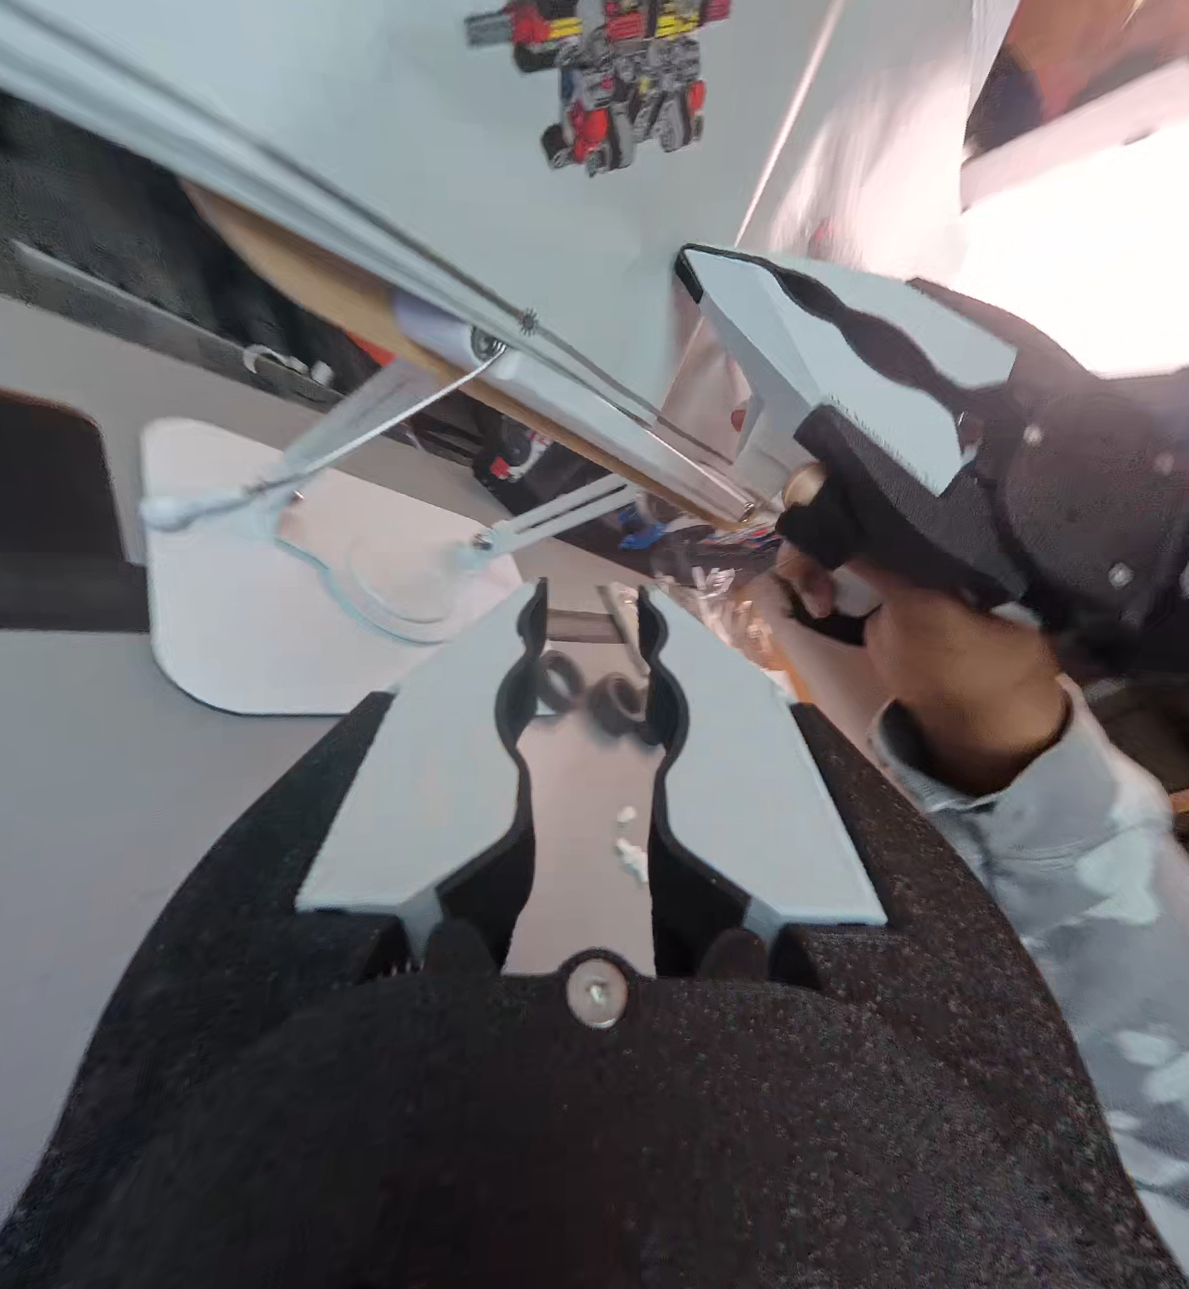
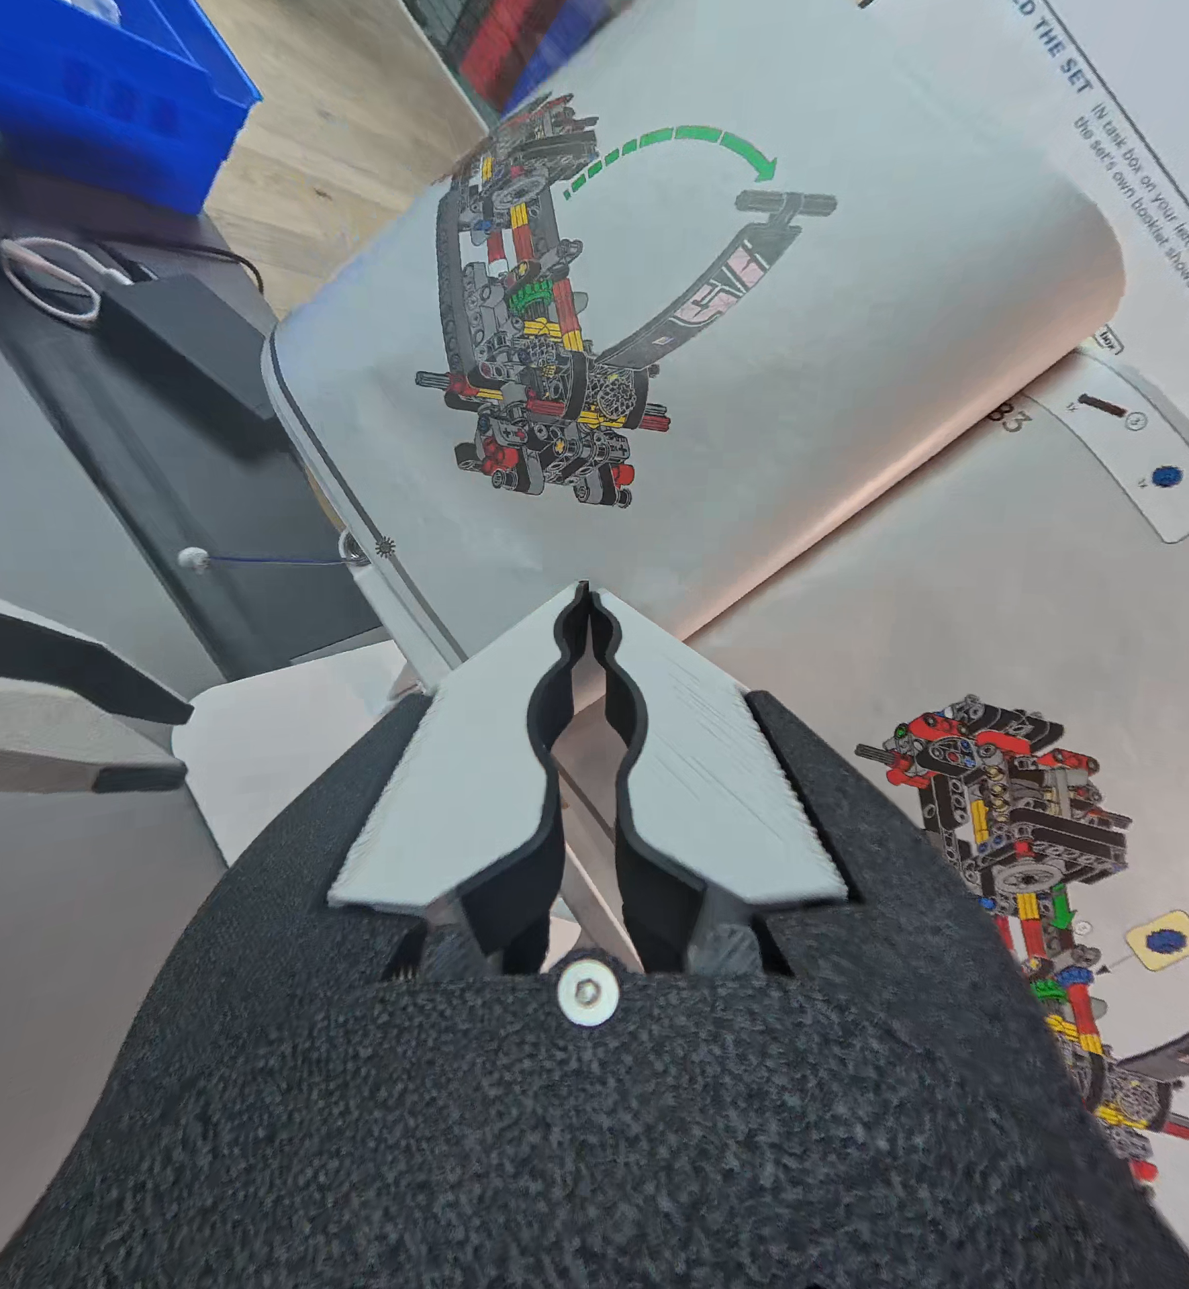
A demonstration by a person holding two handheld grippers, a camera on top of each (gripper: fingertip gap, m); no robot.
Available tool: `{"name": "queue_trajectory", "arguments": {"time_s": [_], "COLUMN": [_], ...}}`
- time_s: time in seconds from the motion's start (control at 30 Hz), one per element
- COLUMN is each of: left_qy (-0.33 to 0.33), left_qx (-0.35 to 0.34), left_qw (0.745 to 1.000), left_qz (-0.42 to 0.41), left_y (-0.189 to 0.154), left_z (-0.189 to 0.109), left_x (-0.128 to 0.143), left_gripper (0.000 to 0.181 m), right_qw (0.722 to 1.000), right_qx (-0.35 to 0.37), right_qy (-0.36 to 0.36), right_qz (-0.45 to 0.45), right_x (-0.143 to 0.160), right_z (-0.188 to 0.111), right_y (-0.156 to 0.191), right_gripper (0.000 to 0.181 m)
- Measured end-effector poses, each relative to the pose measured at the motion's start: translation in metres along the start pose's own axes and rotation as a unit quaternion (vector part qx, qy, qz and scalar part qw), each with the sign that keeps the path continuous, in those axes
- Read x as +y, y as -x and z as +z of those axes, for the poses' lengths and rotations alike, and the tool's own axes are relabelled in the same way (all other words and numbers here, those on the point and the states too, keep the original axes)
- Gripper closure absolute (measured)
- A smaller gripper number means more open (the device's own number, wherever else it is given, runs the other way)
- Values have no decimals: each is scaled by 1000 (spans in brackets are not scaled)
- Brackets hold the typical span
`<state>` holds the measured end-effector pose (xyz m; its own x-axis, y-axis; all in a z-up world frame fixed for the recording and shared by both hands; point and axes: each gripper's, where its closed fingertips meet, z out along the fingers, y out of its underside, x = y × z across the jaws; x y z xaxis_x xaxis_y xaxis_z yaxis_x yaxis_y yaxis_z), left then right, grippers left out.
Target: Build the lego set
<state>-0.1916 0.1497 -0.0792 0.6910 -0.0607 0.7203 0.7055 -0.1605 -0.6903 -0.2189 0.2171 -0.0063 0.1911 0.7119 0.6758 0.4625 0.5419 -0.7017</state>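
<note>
An open instruction booklet [image 2: 752, 488] stands on a white book stand [image 1: 263, 593]. My right gripper [image 2: 584, 593] is shut with its tips pinched on the lower edge of a curled page [image 2: 856, 293], which bends over toward the right. The right gripper also shows in the left wrist view [image 1: 685, 268], its tip against the booklet [image 1: 508, 174]. My left gripper [image 1: 591, 600] is open and empty above the grey table. Two black tyres [image 1: 619, 704] lie just beyond its fingers. Small white pieces [image 1: 630, 837] lie on the table between them.
A blue bin [image 2: 89, 91] sits at the far left, with a black box [image 2: 180, 335] and a white cable below it. A person's hand [image 1: 926, 662] holds the right gripper. Loose parts and clear bags [image 1: 703, 579] lie behind the stand. The grippers' ends are close to 11 cm from one another.
</note>
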Motion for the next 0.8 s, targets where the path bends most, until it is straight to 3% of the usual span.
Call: {"name": "queue_trajectory", "arguments": {"time_s": [0.07, 0.13, 0.17, 0.27, 0.4, 0.63, 0.8], "left_qy": [-15, -52, -81, -175, -207, -195, -199], "left_qx": [41, 35, 28, 29, -14, -88, -73], "left_qw": [990, 974, 971, 940, 942, 967, 960], "left_qz": [-133, -217, -222, -292, -265, -136, -185], "left_y": [6, 24, 30, 43, 55, 45, 49], "left_z": [8, 14, 14, 7, 4, -2, -5], "left_x": [-3, -14, -24, -60, -79, -84, -74], "left_gripper": [125, 113, 111, 126, 180, 181, 180], "right_qw": [1000, 1000, 1000, 1000, 1000, 1000, 1000], "right_qx": [11, 10, 9, 6, 4, 5, -5], "right_qy": [1, -2, -5, -3, -2, 0, 0], "right_qz": [-9, -8, -5, 1, 2, 27, -6], "right_x": [0, 0, 0, 0, 0, -1, -6], "right_z": [1, 0, 0, -1, 0, 1, 5], "right_y": [3, 4, 4, 4, 4, 1, 12], "right_gripper": [180, 178, 178, 178, 178, 178, 171]}}
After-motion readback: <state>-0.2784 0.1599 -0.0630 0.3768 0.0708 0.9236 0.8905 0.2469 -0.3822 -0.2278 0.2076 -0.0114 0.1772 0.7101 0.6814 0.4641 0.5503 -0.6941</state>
